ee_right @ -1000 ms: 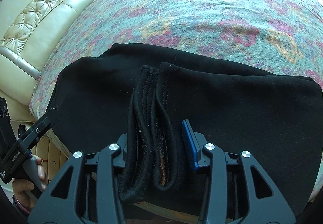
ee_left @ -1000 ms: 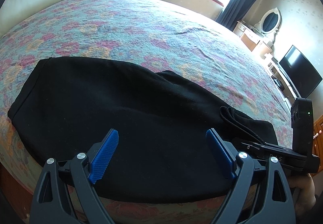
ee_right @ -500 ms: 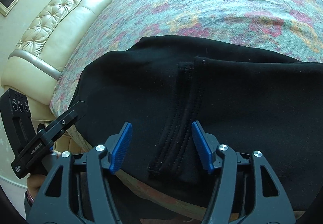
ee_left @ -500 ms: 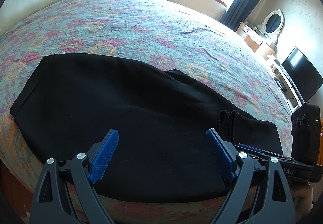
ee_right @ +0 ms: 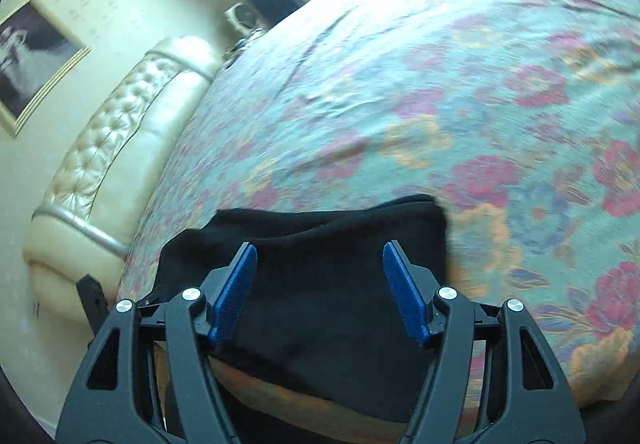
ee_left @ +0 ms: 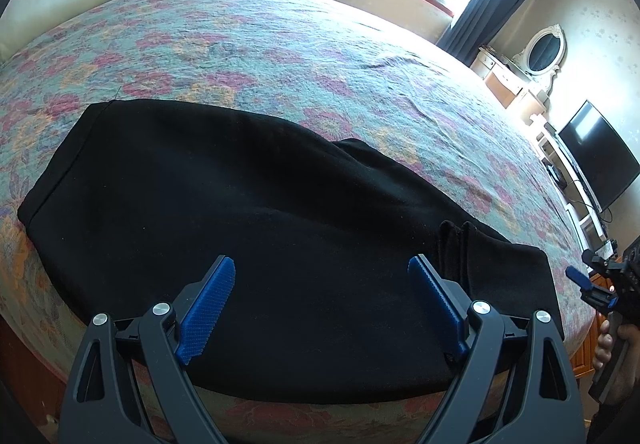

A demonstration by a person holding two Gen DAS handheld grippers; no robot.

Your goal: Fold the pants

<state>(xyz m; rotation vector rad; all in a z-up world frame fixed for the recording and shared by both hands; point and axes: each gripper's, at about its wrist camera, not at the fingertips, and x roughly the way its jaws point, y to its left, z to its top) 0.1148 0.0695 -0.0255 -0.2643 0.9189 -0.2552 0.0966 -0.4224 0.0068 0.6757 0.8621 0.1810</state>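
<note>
Black knit fabric pants [ee_left: 260, 244]: folded, flat on floral-patterned bedspread [ee_left: 280, 44] at near edge of bed. Left gripper [ee_left: 320, 304]: blue-padded fingers spread wide, empty, above pants. Right gripper [ee_right: 320, 292]: spread wide, empty, over pants' end. Cream tufted leather headboard [ee_right: 112, 164] beside the bed.

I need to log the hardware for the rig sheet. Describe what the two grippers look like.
Both match. The left gripper and right gripper each have two black plastic fingers with triangular cut-outs and silver round screw heads. Ridged blue pads line the inner faces. No cables or lettering show. In the left view, a bare hand grips the right gripper's black handle.
</note>
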